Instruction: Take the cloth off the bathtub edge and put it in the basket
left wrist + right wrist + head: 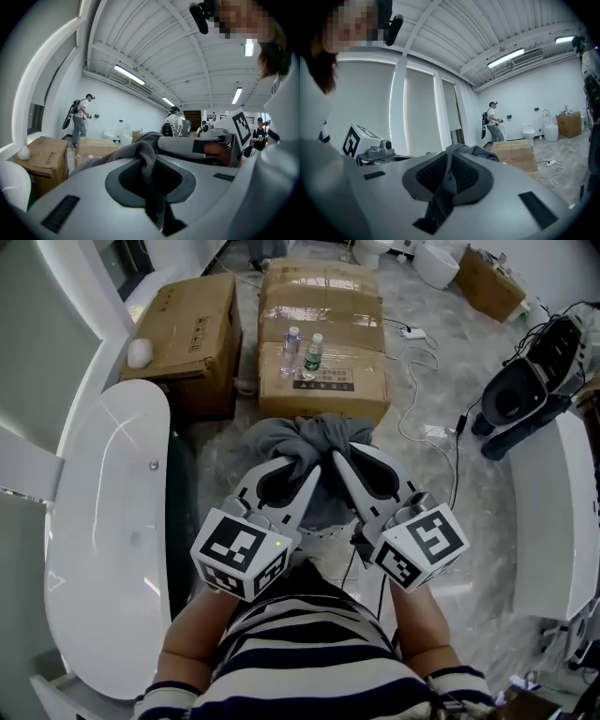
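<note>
A grey cloth hangs bunched in the air in front of me, gripped from both sides. My left gripper is shut on one fold of it, and my right gripper is shut on another right beside it. In the left gripper view the cloth runs down between the pads of the left gripper. In the right gripper view the cloth sits pinched in the right gripper. A pale round rim, probably the basket, shows just beneath the cloth, mostly hidden. The white bathtub lies to my left.
Two cardboard boxes stand ahead on the floor, with two bottles on the nearer one. Cables and a power strip trail on the marble floor at right, next to a dark seat-like object. People stand far off by the wall.
</note>
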`<move>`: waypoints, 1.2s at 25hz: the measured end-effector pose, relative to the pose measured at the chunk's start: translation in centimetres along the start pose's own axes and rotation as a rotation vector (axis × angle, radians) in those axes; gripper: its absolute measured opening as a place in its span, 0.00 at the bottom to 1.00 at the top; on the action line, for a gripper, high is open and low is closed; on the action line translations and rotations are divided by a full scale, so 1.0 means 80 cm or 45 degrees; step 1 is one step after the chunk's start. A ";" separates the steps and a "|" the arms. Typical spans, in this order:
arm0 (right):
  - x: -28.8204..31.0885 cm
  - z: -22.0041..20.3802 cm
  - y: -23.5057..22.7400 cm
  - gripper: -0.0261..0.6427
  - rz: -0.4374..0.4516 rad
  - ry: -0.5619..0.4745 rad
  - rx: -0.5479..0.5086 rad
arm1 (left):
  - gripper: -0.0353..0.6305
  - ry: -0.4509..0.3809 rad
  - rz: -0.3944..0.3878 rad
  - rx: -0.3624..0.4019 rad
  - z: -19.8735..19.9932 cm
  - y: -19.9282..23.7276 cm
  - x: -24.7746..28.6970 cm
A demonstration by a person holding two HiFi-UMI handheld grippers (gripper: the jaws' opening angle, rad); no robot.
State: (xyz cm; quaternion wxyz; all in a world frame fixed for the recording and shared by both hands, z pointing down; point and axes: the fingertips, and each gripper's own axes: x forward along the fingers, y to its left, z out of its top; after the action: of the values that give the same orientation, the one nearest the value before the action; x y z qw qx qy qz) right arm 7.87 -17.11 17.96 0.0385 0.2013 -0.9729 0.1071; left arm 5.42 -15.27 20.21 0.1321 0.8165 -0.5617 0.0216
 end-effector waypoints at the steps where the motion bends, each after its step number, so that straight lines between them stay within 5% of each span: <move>1: -0.004 -0.004 -0.009 0.12 -0.016 0.004 0.006 | 0.13 0.011 -0.012 0.000 -0.004 -0.003 0.009; 19: 0.022 -0.061 -0.104 0.12 -0.326 0.134 0.157 | 0.13 0.261 -0.266 -0.068 -0.060 0.032 0.106; 30: 0.048 -0.138 -0.138 0.12 -0.450 0.275 0.282 | 0.13 0.453 -0.379 -0.091 -0.136 0.068 0.140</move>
State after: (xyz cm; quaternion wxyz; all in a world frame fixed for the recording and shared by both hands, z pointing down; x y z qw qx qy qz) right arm 9.13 -26.00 31.32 0.1383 0.3590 -0.8950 0.2257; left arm 5.77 -24.70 33.78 0.2596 0.8683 -0.4035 0.1257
